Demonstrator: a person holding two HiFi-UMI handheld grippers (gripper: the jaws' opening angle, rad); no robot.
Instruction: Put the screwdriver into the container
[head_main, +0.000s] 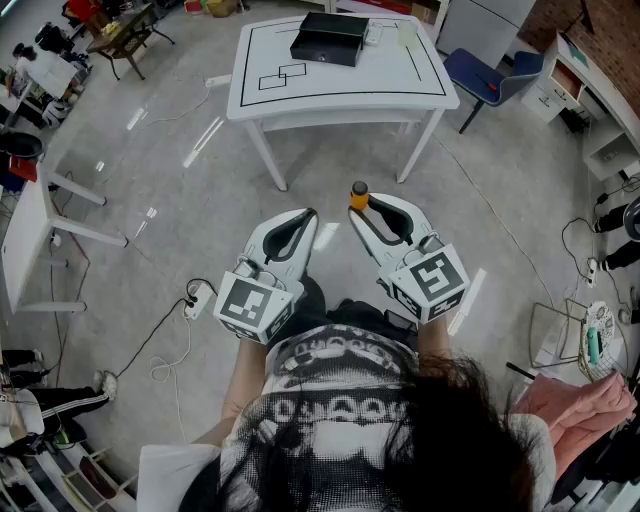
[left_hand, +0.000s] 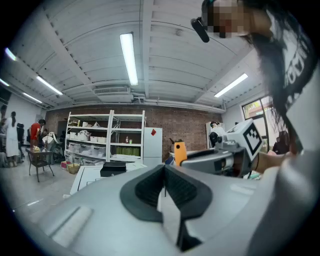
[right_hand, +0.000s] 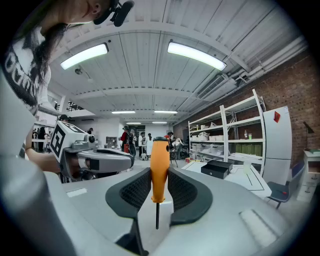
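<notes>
An orange-handled screwdriver (right_hand: 160, 160) stands upright between the pads of my right gripper (right_hand: 159, 175), its thin shaft pointing back toward the camera. The head view shows the orange handle (head_main: 359, 193) poking out past the right gripper (head_main: 372, 205). My left gripper (head_main: 308, 217) is beside it, jaws together with nothing between them, as the left gripper view (left_hand: 164, 172) confirms. The black container (head_main: 330, 38) sits on the white table (head_main: 340, 100) well ahead of both grippers. It also appears in the right gripper view (right_hand: 218, 169) and the left gripper view (left_hand: 114, 169).
Bare grey floor lies between me and the table. A blue chair (head_main: 490, 75) stands right of the table, another white table (head_main: 25, 230) at the left. A power strip (head_main: 195, 300) and cables lie on the floor. White shelves (right_hand: 225, 135) line the brick wall.
</notes>
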